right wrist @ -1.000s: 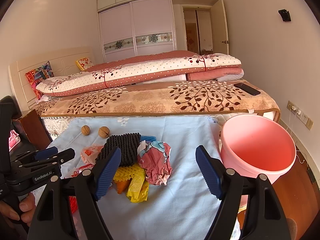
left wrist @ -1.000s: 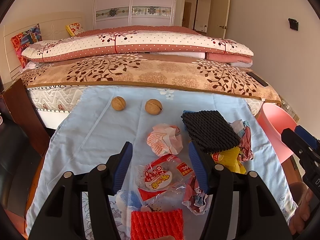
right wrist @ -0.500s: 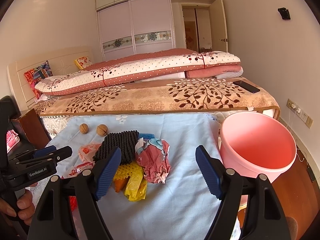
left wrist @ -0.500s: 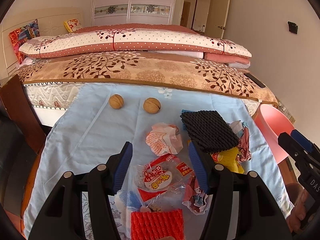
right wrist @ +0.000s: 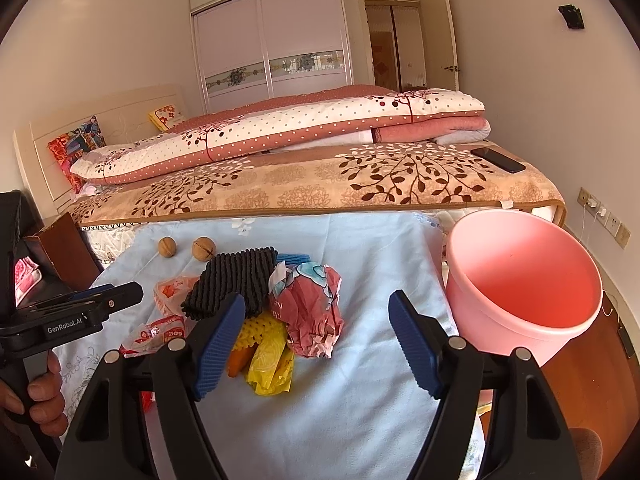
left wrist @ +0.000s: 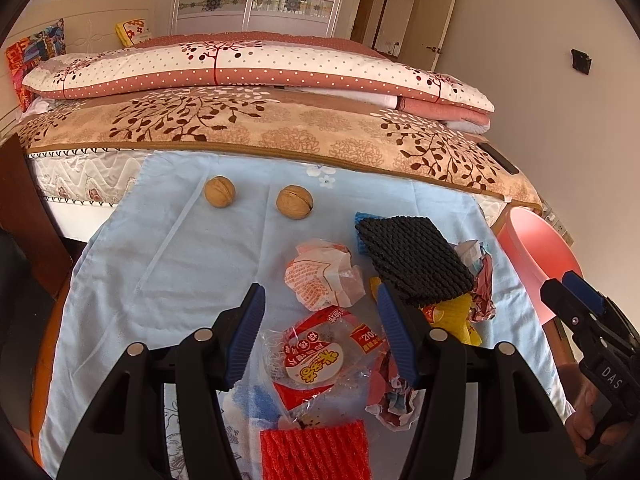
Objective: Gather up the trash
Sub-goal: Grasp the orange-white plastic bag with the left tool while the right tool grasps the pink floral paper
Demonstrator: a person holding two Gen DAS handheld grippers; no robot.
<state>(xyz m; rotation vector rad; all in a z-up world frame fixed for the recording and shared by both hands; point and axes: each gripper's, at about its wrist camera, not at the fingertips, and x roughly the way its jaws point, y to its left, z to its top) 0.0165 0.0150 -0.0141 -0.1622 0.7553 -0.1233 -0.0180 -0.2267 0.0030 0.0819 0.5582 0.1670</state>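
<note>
Trash [left wrist: 320, 356] — wrappers, foam nets, crumpled paper — lies piled on the blue cloth [left wrist: 160, 264], with the pink bucket [right wrist: 520, 280] just beside the cloth's right edge. Left gripper [left wrist: 320, 332] and right gripper [right wrist: 316, 340] hover above the pile, jaws apart, holding nothing.

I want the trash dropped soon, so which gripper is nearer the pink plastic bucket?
Right. The right gripper hangs open just beside the pink plastic bucket, which sits to its right. The left gripper is open over the wrappers, further left.
</note>
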